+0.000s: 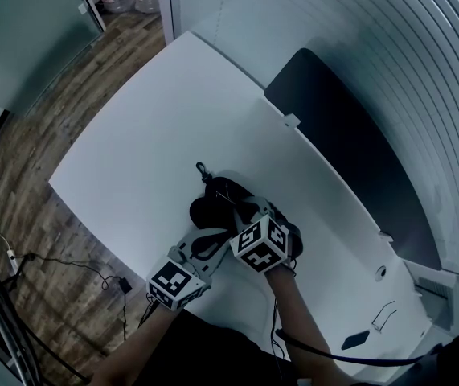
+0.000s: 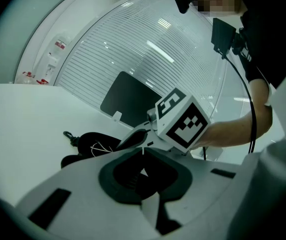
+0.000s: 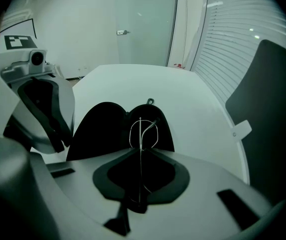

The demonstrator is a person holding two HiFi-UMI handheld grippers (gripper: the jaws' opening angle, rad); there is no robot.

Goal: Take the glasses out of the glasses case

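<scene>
A black glasses case (image 1: 213, 203) lies open in the middle of the white table (image 1: 157, 135), its two halves spread flat (image 3: 102, 129). Thin wire-framed glasses (image 3: 143, 131) stand on edge over the case's right half. My right gripper (image 3: 140, 151) points steeply down and is shut on the wire frame, which runs straight between its pads. In the head view it (image 1: 239, 209) sits over the case. My left gripper (image 1: 207, 244) comes in low from the near side, and its jaws (image 2: 143, 154) are closed on the case's near edge.
A dark flat panel (image 1: 350, 143) stands along the table's far right side, with a small white clip (image 1: 292, 121) at its foot. A small black item (image 1: 356, 340) lies near the right corner. Cables (image 1: 60, 268) trail on the wooden floor left of the table.
</scene>
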